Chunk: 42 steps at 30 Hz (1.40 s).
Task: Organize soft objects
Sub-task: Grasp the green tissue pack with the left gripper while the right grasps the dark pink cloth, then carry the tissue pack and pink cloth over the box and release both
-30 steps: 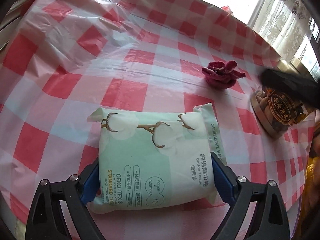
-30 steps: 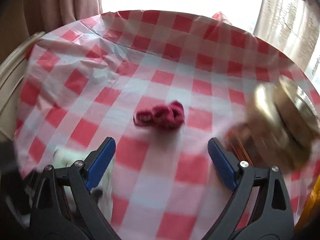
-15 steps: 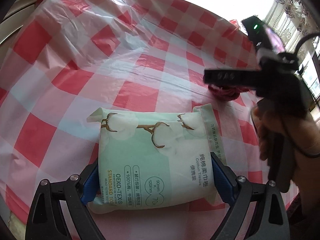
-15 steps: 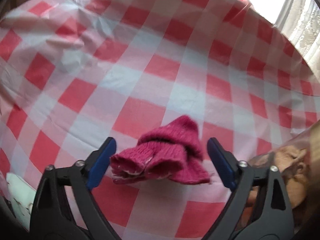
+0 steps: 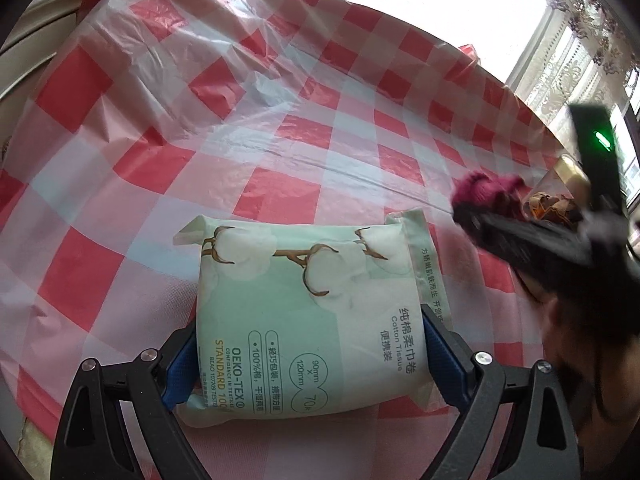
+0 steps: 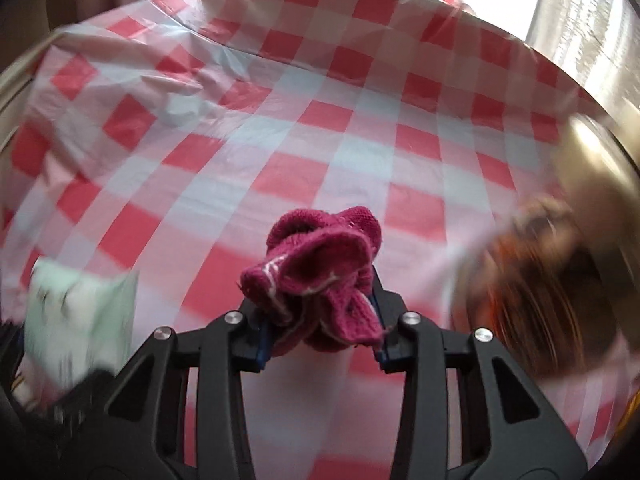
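Left gripper (image 5: 310,354) — jaws clamped on cotton tissue pack (image 5: 308,316), low over checked worktop (image 5: 280,136). Right gripper (image 6: 318,326) — jaws pinching crimson knitted sock (image 6: 320,272), raised off worktop.

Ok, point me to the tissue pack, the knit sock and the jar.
cotton tissue pack (image 5: 312,304), left wrist view, printed front face.
magenta knit sock (image 6: 320,276), right wrist view, bunched middle.
jar (image 6: 560,280), right wrist view, blurred side.

A home — checked plastic tablecloth (image 5: 304,152), lace curtain (image 5: 576,60) at window.
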Each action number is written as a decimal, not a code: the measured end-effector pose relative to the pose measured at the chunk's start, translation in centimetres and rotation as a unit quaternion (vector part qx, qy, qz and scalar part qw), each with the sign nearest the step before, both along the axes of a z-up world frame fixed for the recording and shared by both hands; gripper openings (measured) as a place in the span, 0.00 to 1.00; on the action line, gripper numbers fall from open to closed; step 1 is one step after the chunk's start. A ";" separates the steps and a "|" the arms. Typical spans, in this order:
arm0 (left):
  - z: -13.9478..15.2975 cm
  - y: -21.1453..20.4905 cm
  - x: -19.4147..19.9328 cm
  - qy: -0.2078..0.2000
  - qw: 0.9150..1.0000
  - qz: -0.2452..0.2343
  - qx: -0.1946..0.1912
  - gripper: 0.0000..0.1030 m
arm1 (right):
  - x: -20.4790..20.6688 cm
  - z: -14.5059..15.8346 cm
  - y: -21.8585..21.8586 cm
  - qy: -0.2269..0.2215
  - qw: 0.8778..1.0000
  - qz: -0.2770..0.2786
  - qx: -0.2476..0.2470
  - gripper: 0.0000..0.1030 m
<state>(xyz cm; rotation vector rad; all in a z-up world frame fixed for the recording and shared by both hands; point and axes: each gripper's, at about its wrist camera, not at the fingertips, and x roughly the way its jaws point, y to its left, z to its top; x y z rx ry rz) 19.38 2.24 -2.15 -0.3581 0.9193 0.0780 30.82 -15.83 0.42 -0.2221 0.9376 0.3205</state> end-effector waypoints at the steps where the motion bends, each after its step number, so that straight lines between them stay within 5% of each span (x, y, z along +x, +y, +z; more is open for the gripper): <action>1: 0.2 -0.1 -0.2 -0.001 1.000 -0.002 0.001 0.92 | -1.0 0.3 -0.8 0.000 1.000 -0.003 0.005 0.41; 22: 4.9 -12.7 -8.0 -0.034 0.988 -0.148 0.014 0.92 | -18.6 4.1 -18.8 0.012 0.993 -0.117 0.017 0.41; 42: 5.5 -29.9 -15.3 -0.011 0.940 -0.341 0.006 0.92 | -30.9 4.4 -34.7 0.030 0.961 -0.274 -0.009 0.41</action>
